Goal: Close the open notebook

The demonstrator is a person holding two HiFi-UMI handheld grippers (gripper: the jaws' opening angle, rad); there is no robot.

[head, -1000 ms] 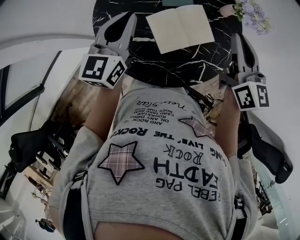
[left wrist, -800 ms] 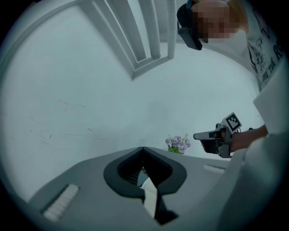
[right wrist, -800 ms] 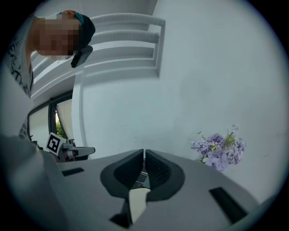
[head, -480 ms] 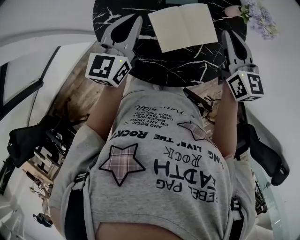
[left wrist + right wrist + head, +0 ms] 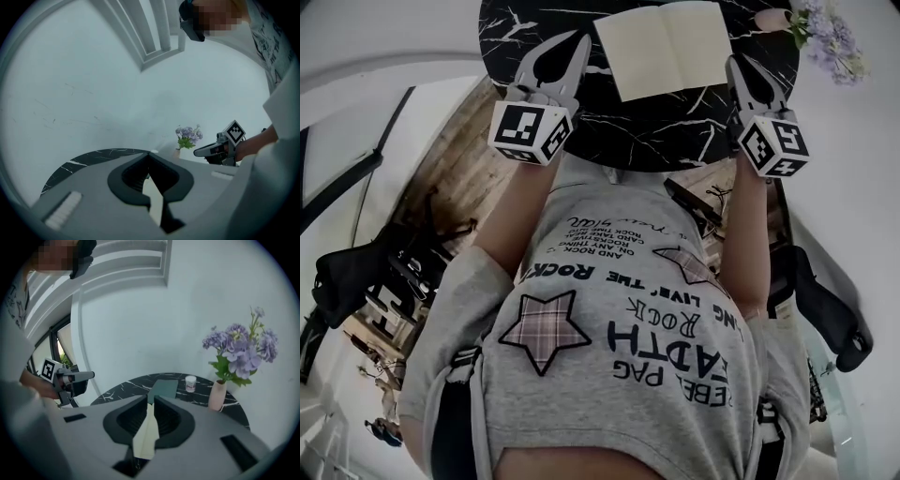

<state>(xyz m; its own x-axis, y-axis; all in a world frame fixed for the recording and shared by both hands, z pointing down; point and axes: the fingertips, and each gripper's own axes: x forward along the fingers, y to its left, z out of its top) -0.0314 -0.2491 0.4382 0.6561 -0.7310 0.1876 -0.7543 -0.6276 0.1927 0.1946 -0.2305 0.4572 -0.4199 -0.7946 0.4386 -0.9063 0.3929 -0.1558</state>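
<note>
Table (image 5: 675,131): black marble pattern, thin white veins.
Notebook (image 5: 666,47): open pages plain cream.
Left tool (image 5: 581,39): light grey body, black inner lining, cube with black-and-white square markers.
Right tool (image 5: 733,62): same light grey, same black-and-white cube.
Flowers (image 5: 239,350): lilac-purple blooms, green leaves.
Vase (image 5: 217,395): pale pink.
Small jar (image 5: 190,383): white, pinkish band.
Flat book (image 5: 163,389): dark green cover.
Shirt (image 5: 619,356): grey, black lettering, plaid stars with black outlines.
Wall (image 5: 140,310): white.

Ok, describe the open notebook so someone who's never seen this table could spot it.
Find the round black marble table. The notebook lies open on it, showing plain cream pages. It's the only pale, flat thing there; the vase of purple flowers stands upright near the rim.
</note>
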